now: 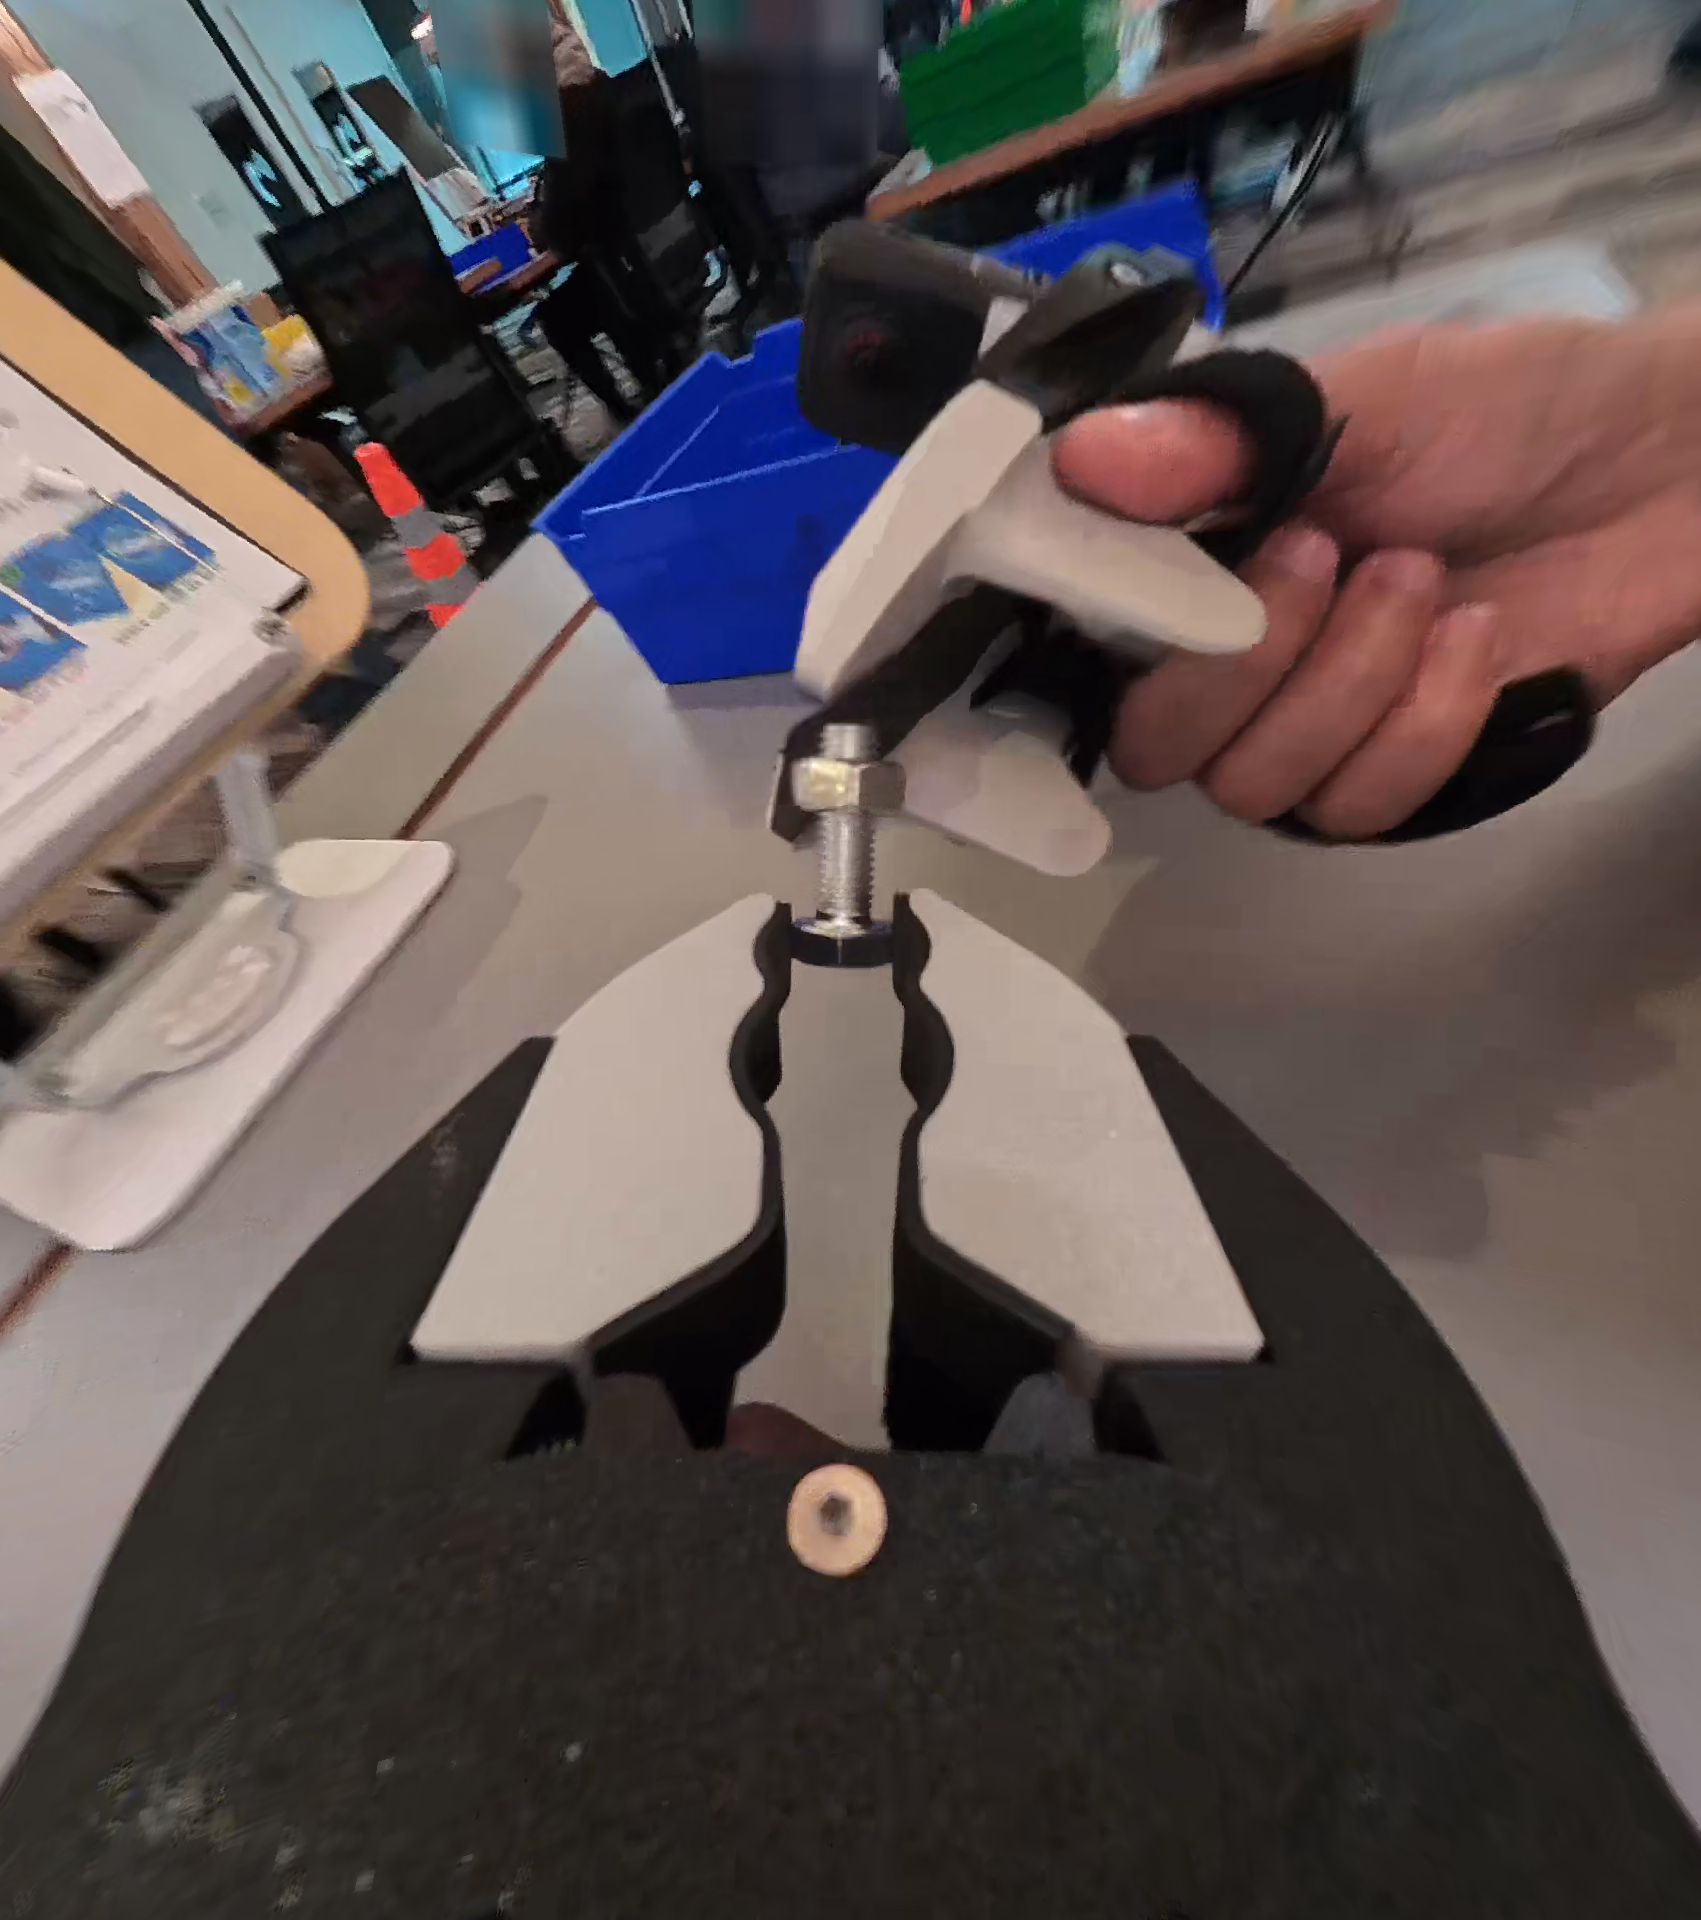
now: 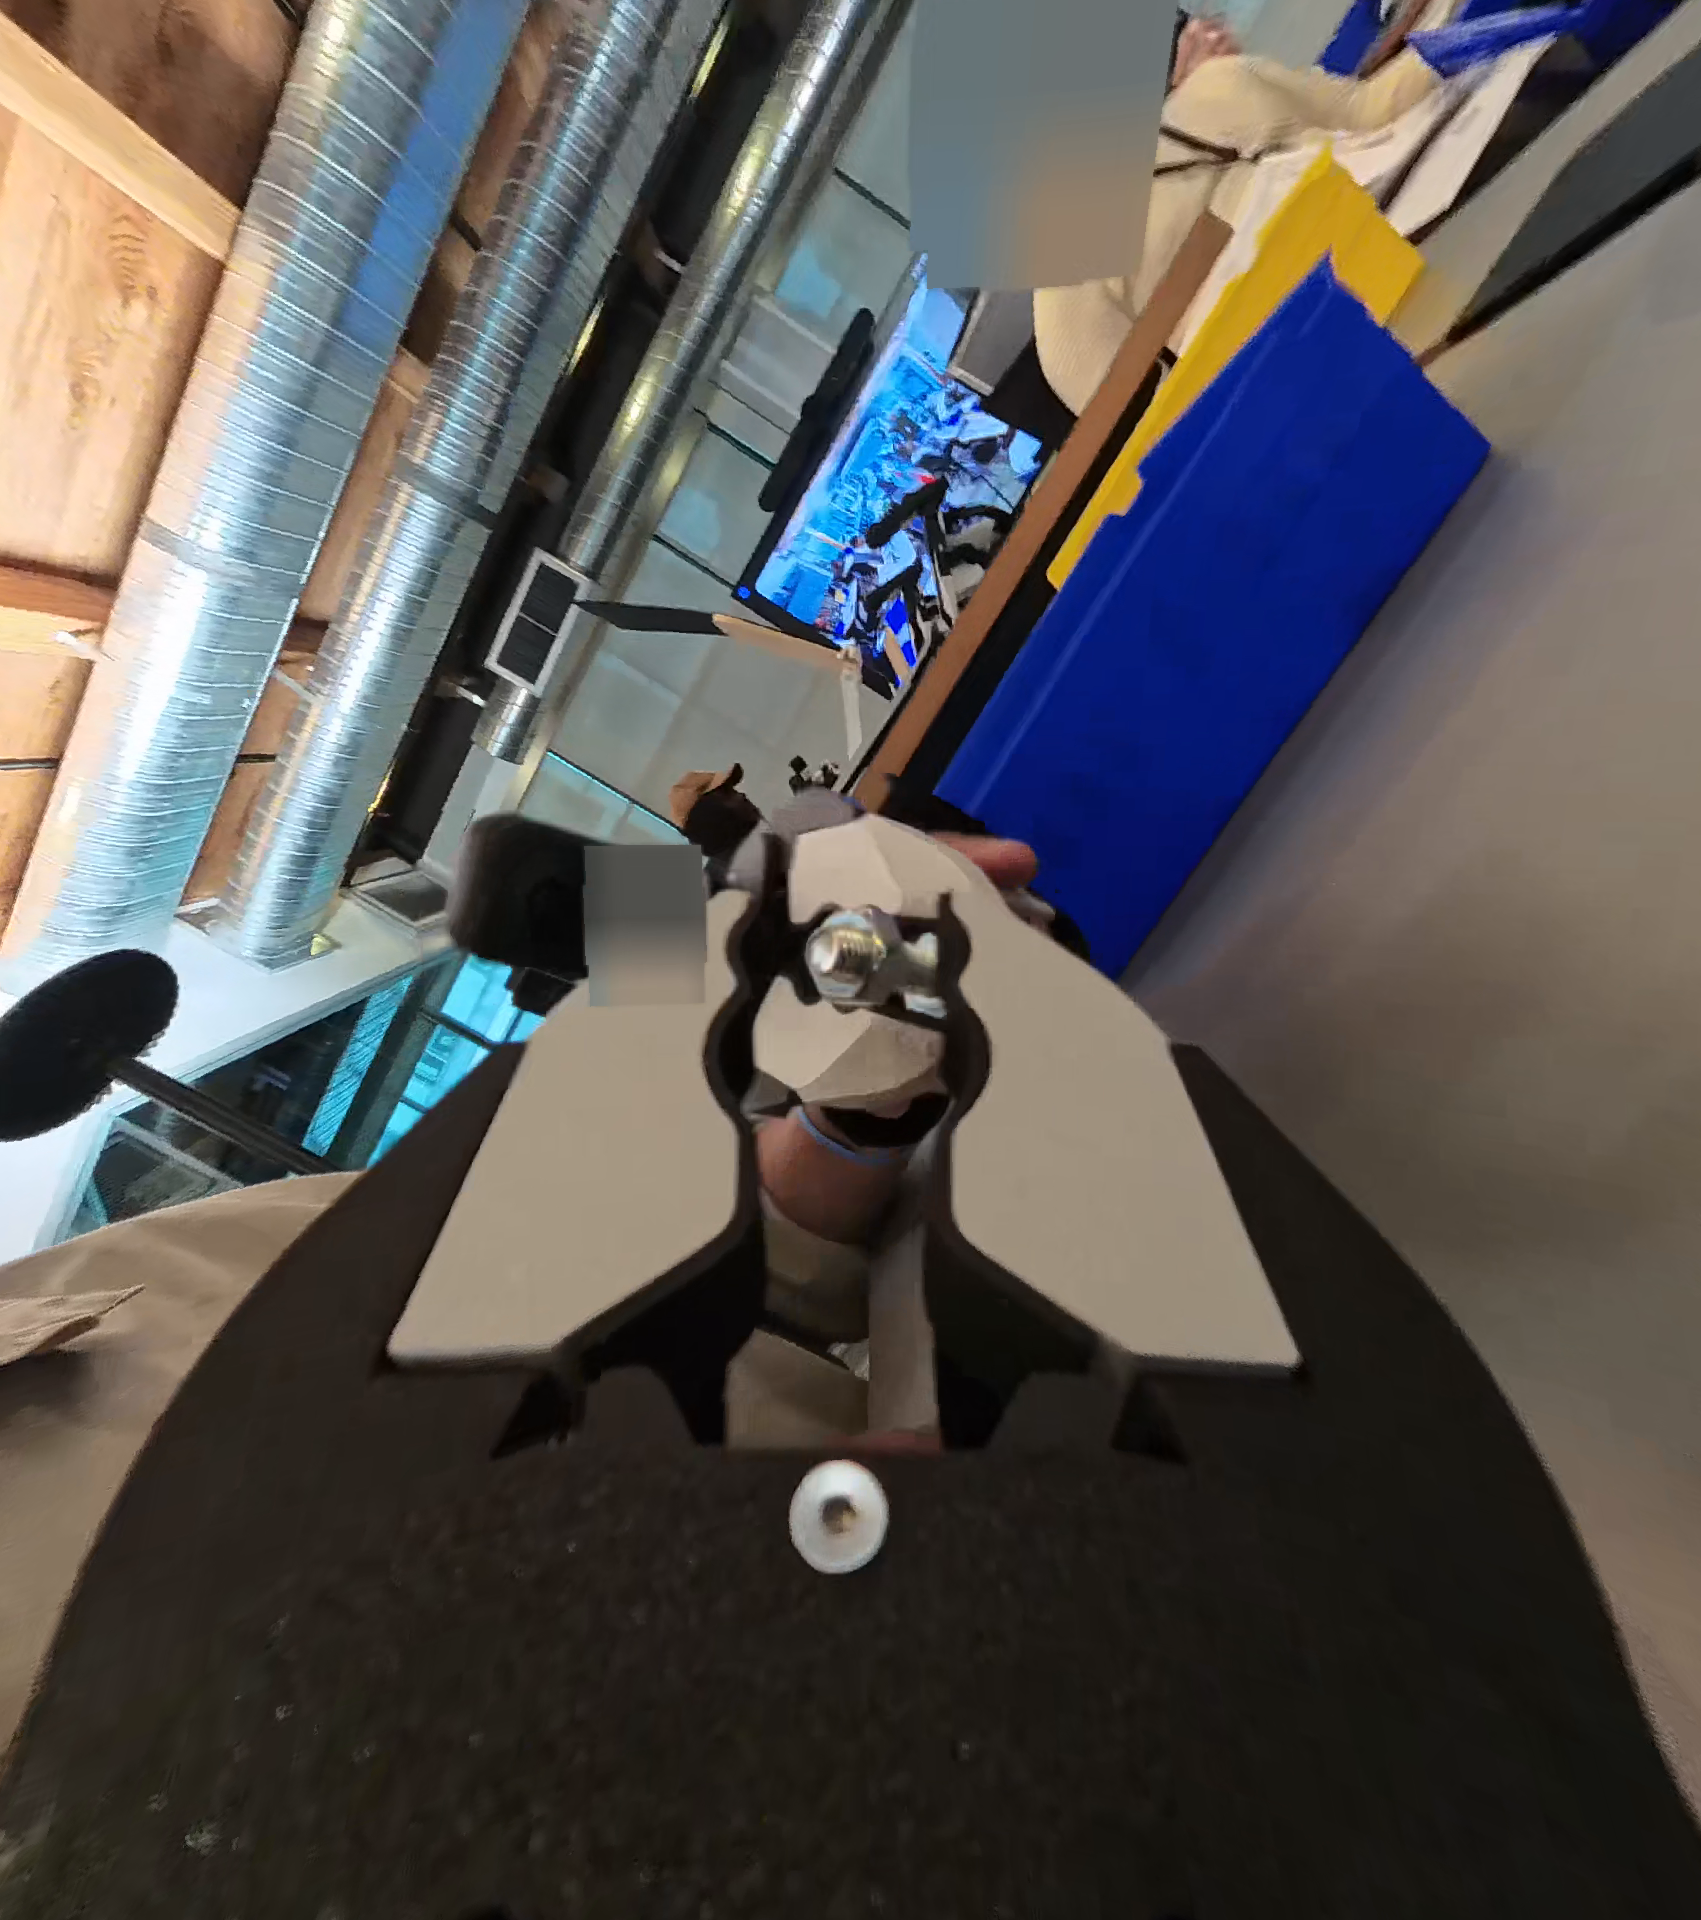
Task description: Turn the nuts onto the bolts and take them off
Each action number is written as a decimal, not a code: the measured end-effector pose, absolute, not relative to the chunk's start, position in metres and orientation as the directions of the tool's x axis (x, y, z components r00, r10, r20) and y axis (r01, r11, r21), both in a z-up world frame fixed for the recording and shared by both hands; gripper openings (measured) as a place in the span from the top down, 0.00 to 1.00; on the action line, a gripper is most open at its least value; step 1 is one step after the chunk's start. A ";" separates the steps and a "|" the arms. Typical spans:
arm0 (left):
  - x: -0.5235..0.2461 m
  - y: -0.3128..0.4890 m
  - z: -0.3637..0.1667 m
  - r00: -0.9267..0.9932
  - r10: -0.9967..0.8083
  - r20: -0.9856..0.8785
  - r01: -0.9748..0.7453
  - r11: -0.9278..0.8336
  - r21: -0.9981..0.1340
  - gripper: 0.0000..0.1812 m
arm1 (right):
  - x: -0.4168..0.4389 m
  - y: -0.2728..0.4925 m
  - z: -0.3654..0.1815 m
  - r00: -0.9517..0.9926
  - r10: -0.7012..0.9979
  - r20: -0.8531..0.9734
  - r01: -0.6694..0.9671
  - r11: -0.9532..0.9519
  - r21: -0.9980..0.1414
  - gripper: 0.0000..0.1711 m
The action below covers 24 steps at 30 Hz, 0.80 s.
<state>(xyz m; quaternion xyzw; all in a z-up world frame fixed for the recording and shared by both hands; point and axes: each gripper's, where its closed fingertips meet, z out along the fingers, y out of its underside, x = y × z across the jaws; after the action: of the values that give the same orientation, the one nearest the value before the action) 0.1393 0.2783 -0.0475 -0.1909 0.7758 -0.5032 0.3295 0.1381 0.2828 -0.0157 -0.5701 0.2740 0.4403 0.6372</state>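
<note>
In the left wrist view my left gripper (image 1: pixel 841 940) is shut on the head of a silver bolt (image 1: pixel 844 868), which stands upright just above the grey table (image 1: pixel 1397 1039). A silver hex nut (image 1: pixel 841 784) sits on the bolt's thread near the top. My right gripper (image 1: pixel 830 790), held by a hand (image 1: pixel 1428 582), comes in from the upper right and is shut on the nut. In the right wrist view, rolled sideways, my right gripper (image 2: pixel 851 961) clamps the nut (image 2: pixel 830 961) with the bolt's tip (image 2: pixel 844 945) pointing at the camera. The left gripper's fingers (image 2: pixel 861 873) show behind it.
Blue bins (image 1: pixel 721 520) stand on the table behind the bolt; they show at the right in the right wrist view (image 2: pixel 1220 623), beside a yellow one (image 2: pixel 1272 301). A tilted printed sheet on a white stand (image 1: pixel 202 987) is at the left. An orange cone (image 1: pixel 420 530) is beyond.
</note>
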 end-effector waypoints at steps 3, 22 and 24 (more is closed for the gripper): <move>0.137 0.280 -0.041 -0.771 -0.637 -0.003 -0.115 0.143 -0.983 0.90 | 0.148 0.270 -0.010 0.571 0.220 -0.791 -0.811 0.002 -0.585 0.77; 0.134 0.277 -0.056 -0.781 -0.431 0.452 -0.413 -0.185 -0.891 0.90 | 0.141 0.285 -0.040 0.898 -0.021 -0.440 -0.439 -0.128 -0.889 0.84; 0.134 0.277 -0.056 -0.779 -0.434 0.452 -0.413 -0.185 -0.892 0.90 | 0.140 0.286 -0.039 0.896 -0.017 -0.444 -0.443 -0.121 -0.888 0.84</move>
<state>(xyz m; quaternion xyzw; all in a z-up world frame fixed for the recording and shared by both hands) 0.1340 0.2770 -0.0559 -0.3320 0.6382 -0.6945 0.0075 0.1403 0.2858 -0.0390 -0.7303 0.1576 0.1653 0.6438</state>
